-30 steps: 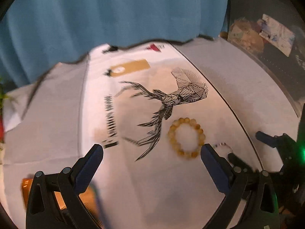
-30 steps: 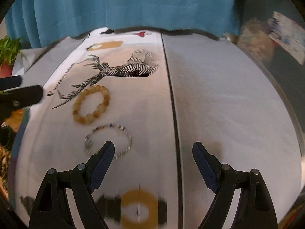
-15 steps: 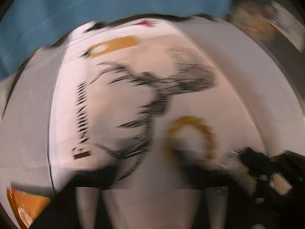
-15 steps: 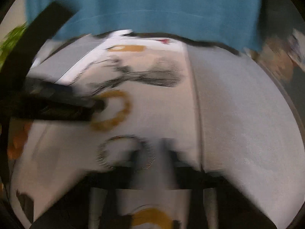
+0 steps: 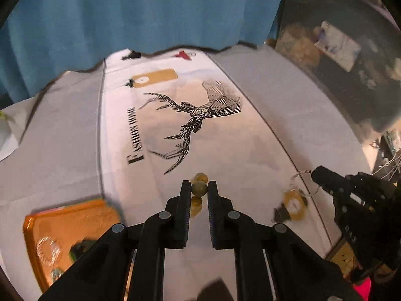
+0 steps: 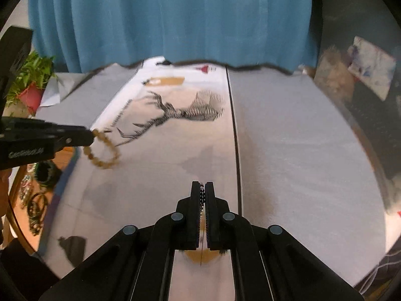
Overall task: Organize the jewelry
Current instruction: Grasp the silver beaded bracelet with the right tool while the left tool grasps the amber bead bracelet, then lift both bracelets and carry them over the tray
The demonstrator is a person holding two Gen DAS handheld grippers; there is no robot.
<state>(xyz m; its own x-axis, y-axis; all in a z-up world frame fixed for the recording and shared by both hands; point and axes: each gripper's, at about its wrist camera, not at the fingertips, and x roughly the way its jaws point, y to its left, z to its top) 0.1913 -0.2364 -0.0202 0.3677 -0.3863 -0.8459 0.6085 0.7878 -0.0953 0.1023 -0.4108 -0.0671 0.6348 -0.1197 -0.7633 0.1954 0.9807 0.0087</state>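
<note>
The black two-finger right gripper (image 6: 202,188) is seen with its jaws pressed together on a thin string of small dark beads (image 6: 202,200). At the left edge, the black left gripper (image 6: 90,136) is clamped on a round bracelet of amber-yellow beads (image 6: 104,150), which hangs above the white cloth printed with a black geometric deer (image 6: 175,115). A blue curtain (image 6: 175,17) is seen behind.

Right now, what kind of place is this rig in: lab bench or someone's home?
Probably a home room, not a lab. A printed deer tablecloth covers the table, a blue curtain hangs behind it, and a potted plant sits at the left. An orange tray holds jewelry.
</note>
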